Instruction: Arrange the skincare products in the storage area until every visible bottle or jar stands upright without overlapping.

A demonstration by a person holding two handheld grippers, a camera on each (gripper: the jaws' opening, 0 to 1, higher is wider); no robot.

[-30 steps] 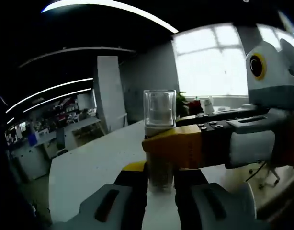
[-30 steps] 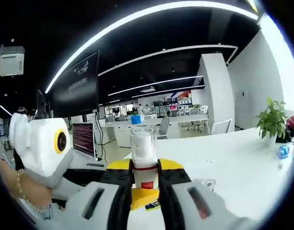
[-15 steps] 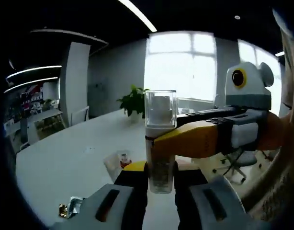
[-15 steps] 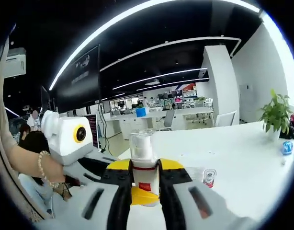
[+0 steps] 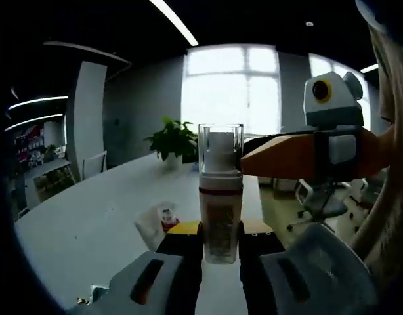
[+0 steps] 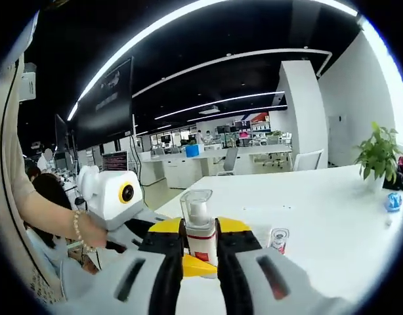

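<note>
At the centre of the left gripper view a spray bottle (image 5: pixel 220 197) stands upright above the white table (image 5: pixel 90 223), its lower body clamped between the jaws of the left gripper (image 5: pixel 220 252). The right gripper (image 5: pixel 280 154) reaches in from the right of that frame and meets the bottle just under its clear cap. In the right gripper view the same bottle (image 6: pixel 199 226) sits low in the centre, pinched between the right gripper (image 6: pixel 199 252) jaws, with the left gripper (image 6: pixel 116 197) at the left of the frame; both tools are closed on it.

The bottle looks like hard, smooth plastic: light, rigid and probably slippery. The clear cap may only be pushed on (it could pop off under a squeeze), so the labelled body is the safer place to hold. A small jar-like item (image 6: pixel 277 239) lies on the table at lower right, near the plant (image 6: pixel 379 154).
</note>
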